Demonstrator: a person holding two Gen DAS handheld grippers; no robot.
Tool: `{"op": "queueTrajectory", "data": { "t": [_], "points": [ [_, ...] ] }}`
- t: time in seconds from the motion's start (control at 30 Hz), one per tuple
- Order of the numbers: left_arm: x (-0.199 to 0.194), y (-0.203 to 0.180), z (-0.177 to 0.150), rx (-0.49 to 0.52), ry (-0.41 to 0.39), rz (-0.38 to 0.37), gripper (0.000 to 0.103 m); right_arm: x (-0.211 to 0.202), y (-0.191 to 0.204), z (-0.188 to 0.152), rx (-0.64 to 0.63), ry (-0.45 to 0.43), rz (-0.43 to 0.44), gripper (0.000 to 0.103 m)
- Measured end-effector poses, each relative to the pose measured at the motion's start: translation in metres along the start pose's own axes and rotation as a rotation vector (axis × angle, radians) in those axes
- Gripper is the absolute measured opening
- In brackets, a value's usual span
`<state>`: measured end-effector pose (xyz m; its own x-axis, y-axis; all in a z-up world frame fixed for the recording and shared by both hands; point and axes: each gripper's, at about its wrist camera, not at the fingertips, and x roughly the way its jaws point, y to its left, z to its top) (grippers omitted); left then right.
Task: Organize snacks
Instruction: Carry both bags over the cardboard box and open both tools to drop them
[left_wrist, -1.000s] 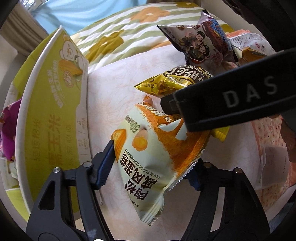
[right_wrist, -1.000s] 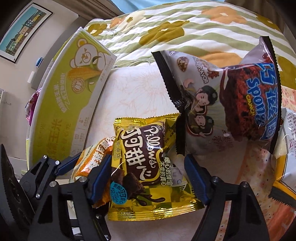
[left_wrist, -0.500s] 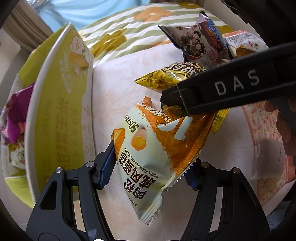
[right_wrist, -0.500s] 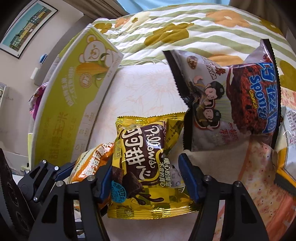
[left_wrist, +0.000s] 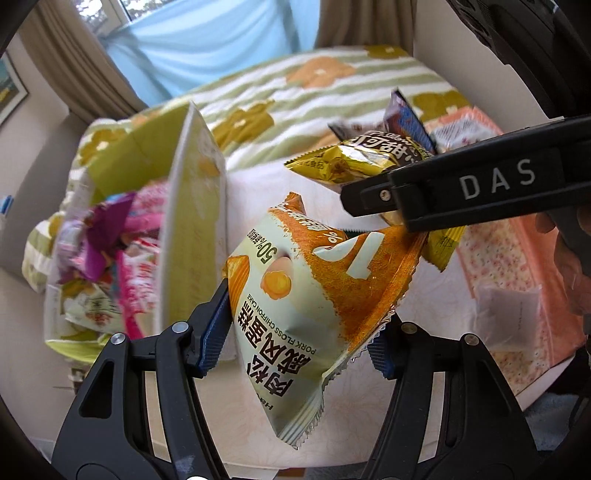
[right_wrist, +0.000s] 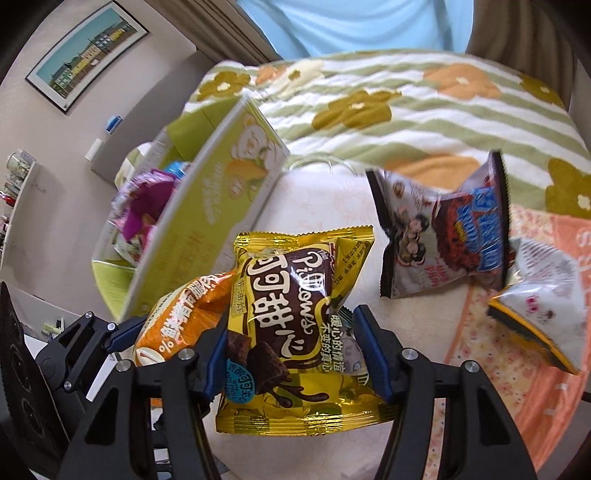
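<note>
My left gripper (left_wrist: 299, 336) is shut on an orange and pale green pork floss cake packet (left_wrist: 295, 295), held clear above the table. In the right wrist view that packet (right_wrist: 184, 314) shows at lower left. My right gripper (right_wrist: 291, 350) has a gold cocoa pillow packet (right_wrist: 288, 295) between its pads, lifted off the table, and its jaws are still closing on it. The same gold packet (left_wrist: 354, 162) appears in the left wrist view above the right gripper's black body. To the left stands an open yellow-green carton (left_wrist: 192, 229) with several snack packets (left_wrist: 110, 240) inside.
A dark sponge crunch packet (right_wrist: 443, 236) and a white packet (right_wrist: 546, 295) lie on the right of the table (right_wrist: 314, 206). An orange-pink cloth (right_wrist: 517, 387) covers its right side, with a white sachet (left_wrist: 506, 314) on it. A flowered bed blanket (right_wrist: 406, 99) lies behind.
Both grippers have risen with their packets, so the carton's inside now shows. The right jaws have narrowed onto the gold packet.
</note>
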<state>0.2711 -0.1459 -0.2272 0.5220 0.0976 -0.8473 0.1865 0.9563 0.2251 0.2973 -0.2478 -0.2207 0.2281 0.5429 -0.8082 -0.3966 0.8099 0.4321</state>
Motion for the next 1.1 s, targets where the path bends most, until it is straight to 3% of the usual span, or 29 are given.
{"op": "queueTrajectory", "data": {
  "t": [0.3,0.53,0.77,1.1],
  "points": [
    [-0.052,0.033,0.005,-0.059,-0.139,0.033,0.060,-0.055,0.030,0.016,-0.074,-0.136,-0.029,0.057],
    [-0.081,0.089,0.018,-0.077,-0.227,0.059,0.060,-0.070,0.062,0.036,-0.102,-0.204,-0.053,0.057],
    [-0.087,0.172,0.035,-0.064,-0.257,0.058,0.060,-0.056,0.113,0.064,-0.091,-0.247,-0.063,0.057],
    [-0.048,0.268,0.071,0.022,-0.241,-0.004,0.060,-0.010,0.170,0.115,-0.035,-0.277,-0.093,0.057]
  ]
}}
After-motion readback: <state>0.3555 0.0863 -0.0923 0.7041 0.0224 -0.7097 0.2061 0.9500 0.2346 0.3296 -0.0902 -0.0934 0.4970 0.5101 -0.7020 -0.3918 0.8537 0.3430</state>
